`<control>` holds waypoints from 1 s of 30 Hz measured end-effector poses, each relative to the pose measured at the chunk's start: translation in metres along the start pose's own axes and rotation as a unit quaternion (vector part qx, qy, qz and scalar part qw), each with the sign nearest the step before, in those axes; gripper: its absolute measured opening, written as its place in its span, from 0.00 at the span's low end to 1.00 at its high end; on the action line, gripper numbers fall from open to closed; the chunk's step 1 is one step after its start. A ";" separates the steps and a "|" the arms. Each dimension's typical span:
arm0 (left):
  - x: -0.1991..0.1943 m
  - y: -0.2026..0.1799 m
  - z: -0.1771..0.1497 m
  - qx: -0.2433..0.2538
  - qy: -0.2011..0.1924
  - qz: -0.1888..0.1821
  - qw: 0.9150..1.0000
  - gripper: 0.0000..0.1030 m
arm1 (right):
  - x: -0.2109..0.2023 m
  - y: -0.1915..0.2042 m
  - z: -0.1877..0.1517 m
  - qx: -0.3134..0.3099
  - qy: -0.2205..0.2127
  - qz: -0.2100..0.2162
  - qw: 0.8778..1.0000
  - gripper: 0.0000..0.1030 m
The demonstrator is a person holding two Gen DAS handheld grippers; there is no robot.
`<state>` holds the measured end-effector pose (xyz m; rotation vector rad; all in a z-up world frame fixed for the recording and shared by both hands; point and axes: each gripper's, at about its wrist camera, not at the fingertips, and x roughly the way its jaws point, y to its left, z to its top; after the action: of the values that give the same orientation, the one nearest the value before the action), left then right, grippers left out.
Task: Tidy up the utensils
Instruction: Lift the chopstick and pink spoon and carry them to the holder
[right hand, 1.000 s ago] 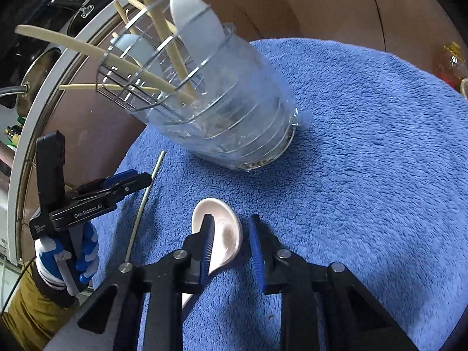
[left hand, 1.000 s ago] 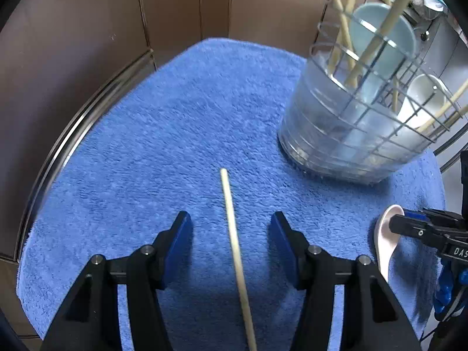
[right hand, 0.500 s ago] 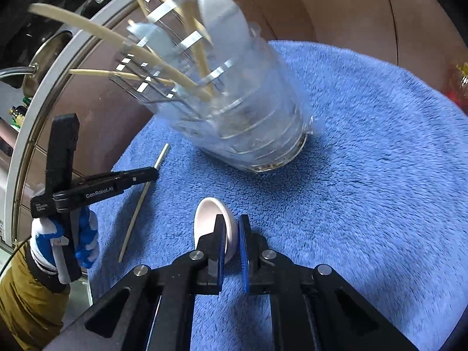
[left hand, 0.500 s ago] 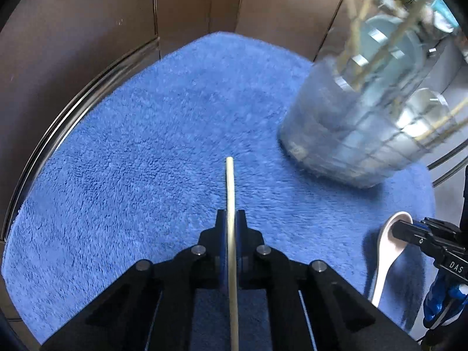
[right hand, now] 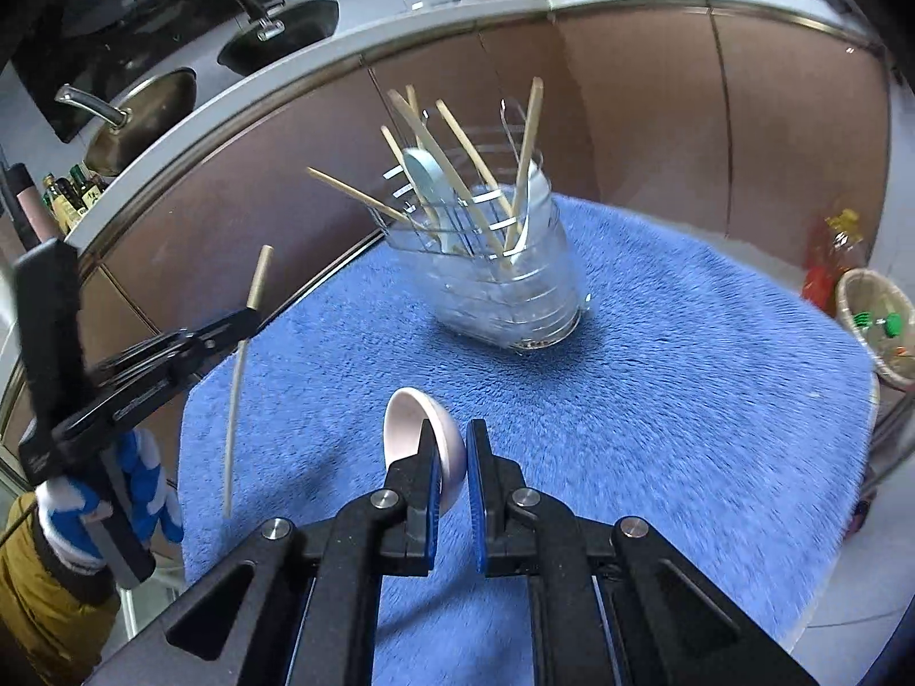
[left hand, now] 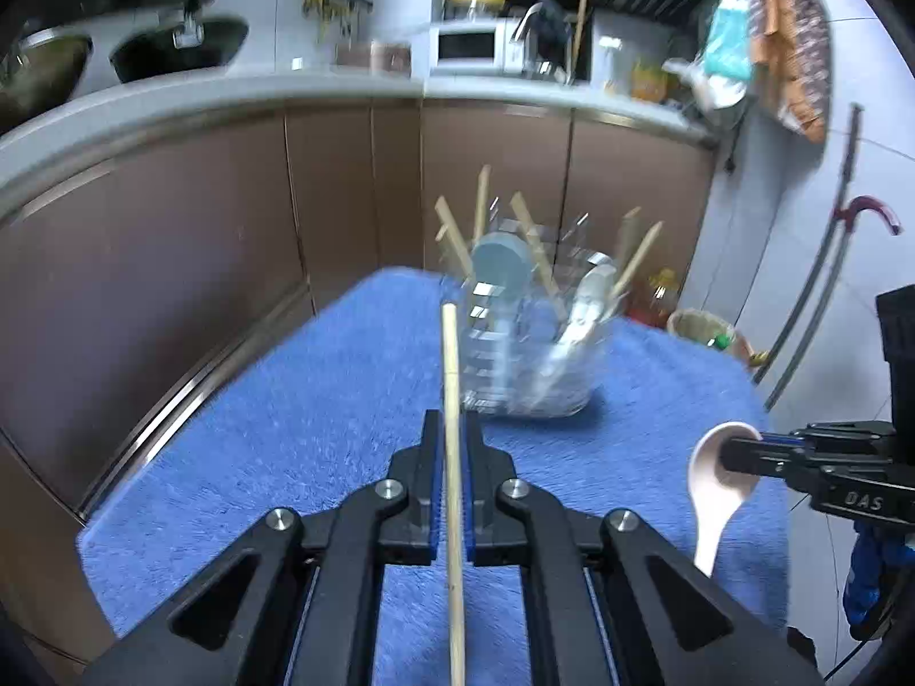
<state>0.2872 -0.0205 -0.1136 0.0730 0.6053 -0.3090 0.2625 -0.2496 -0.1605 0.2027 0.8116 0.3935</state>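
Note:
My left gripper (left hand: 452, 429) is shut on a wooden chopstick (left hand: 452, 377) and holds it above the blue towel (left hand: 297, 434); the stick points toward the utensil holder (left hand: 532, 360). The right wrist view shows this gripper (right hand: 243, 323) with the chopstick (right hand: 237, 377) hanging nearly upright. My right gripper (right hand: 449, 440) is shut on a pale pink ceramic spoon (right hand: 409, 423), lifted off the towel (right hand: 657, 400). In the left wrist view the spoon (left hand: 715, 486) hangs handle down from that gripper (left hand: 738, 454). The wire-and-clear holder (right hand: 503, 291) stands upright with several chopsticks and spoons in it.
Brown cabinet fronts (left hand: 200, 240) and a metal rail run along the towel's left and far sides. A basket (right hand: 875, 320) and a bottle (right hand: 829, 263) sit on the floor to the right. Pans and a sink (right hand: 274, 34) lie on the counter behind.
Both grippers closed, the left on the chopstick and the right on the spoon, then lifted them off the towel and tilted up so the holder is seen from farther back.

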 end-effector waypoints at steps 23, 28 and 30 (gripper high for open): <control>-0.161 -0.037 -0.035 0.014 -0.128 0.012 0.992 0.04 | -0.129 0.082 -0.036 -0.046 -0.107 -0.076 0.990 0.08; -0.166 -0.018 -0.019 -0.022 -0.150 0.001 0.989 0.04 | -0.140 0.095 -0.017 -0.073 -0.133 -0.096 0.984 0.08; -0.162 -0.008 -0.006 -0.042 -0.162 -0.009 0.986 0.04 | -0.141 0.100 -0.005 -0.085 -0.148 -0.108 0.979 0.08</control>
<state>0.1553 0.0161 -0.0262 -0.0630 0.2958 -0.3055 0.1450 -0.2173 -0.0378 0.0102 0.4963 0.2185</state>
